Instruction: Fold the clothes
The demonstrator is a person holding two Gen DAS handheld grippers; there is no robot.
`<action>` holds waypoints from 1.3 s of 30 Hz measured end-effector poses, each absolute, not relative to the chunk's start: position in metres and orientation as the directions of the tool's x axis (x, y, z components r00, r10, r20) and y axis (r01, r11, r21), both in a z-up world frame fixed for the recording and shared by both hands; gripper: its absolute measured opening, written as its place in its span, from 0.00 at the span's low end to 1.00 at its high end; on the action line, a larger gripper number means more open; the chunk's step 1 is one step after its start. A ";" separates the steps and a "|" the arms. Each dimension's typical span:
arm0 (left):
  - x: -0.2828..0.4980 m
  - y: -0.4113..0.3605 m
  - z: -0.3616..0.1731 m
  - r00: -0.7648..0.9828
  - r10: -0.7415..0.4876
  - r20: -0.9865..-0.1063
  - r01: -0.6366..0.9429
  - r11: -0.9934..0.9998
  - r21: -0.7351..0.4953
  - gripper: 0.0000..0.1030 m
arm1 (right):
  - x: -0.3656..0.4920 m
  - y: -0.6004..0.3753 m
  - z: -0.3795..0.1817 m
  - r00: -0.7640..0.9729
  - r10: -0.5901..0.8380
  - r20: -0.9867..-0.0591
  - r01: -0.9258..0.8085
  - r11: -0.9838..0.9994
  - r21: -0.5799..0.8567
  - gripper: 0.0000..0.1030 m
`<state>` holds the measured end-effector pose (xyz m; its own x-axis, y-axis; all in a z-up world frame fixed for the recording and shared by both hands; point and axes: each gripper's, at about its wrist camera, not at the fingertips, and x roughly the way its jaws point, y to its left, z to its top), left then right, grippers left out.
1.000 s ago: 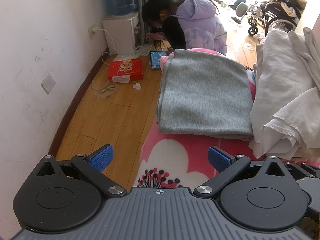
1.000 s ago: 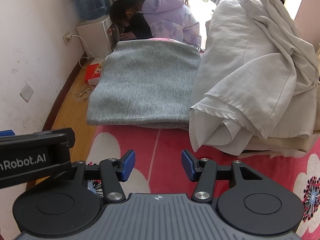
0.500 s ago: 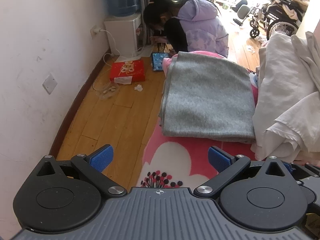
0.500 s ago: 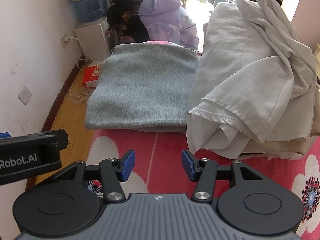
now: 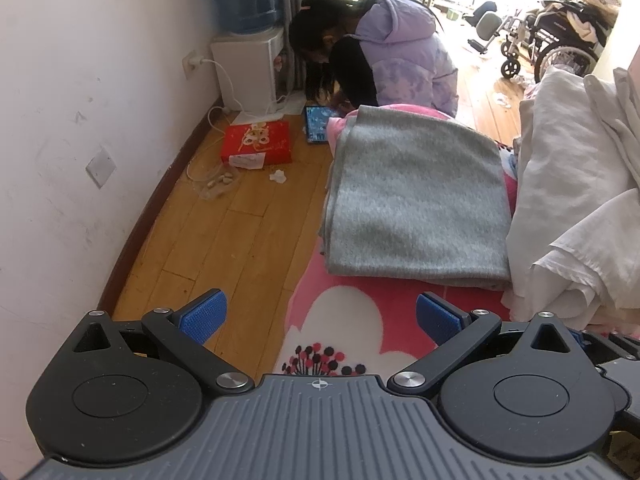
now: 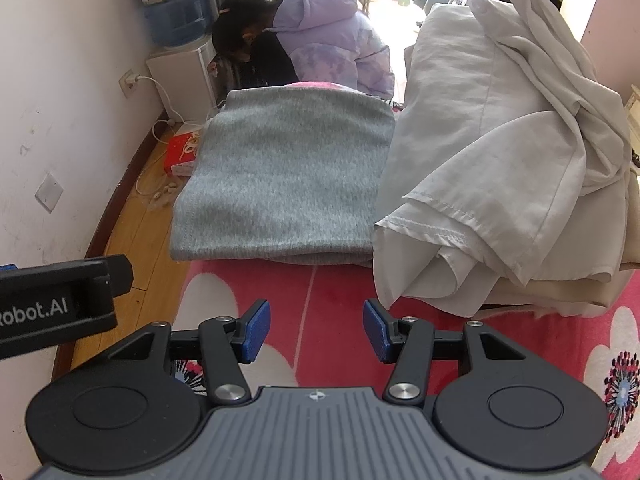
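A folded grey garment (image 5: 416, 200) (image 6: 288, 184) lies flat on the pink flowered blanket (image 5: 360, 320) (image 6: 320, 300). To its right sits a heap of white and cream clothes (image 5: 576, 208) (image 6: 500, 160). My left gripper (image 5: 320, 314) hovers wide open over the blanket's left edge, nothing between its blue pads. My right gripper (image 6: 316, 334) is open too, empty, above the blanket just short of the grey garment and the white heap. Both point steeply down.
A person in a lilac jacket (image 5: 400, 56) (image 6: 328, 40) crouches on the wooden floor (image 5: 224, 232) beyond the blanket, over a tablet (image 5: 318, 124). A red box (image 5: 258, 142), cables, a water dispenser (image 5: 248, 72) and the white wall stand left. Wheelchairs (image 5: 552, 44) are far back.
Both views have shifted slightly, so the clothes sit a little lower and further off in frame. Neither gripper's opening has changed, and no garment has moved.
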<state>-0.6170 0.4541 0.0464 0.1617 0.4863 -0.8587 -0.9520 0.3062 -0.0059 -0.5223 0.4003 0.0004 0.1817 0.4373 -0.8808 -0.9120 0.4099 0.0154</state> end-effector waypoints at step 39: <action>-0.621 0.458 0.044 0.152 0.481 -0.864 -0.953 0.304 0.002 0.99 | -0.526 0.402 -0.002 0.182 0.427 -0.886 -0.912 0.411 0.010 0.53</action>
<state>-0.6205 0.4581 0.0435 0.1519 0.4809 -0.8635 -0.9527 0.3039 0.0016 -0.5258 0.4017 -0.0024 0.1822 0.4268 -0.8858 -0.9117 0.4107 0.0103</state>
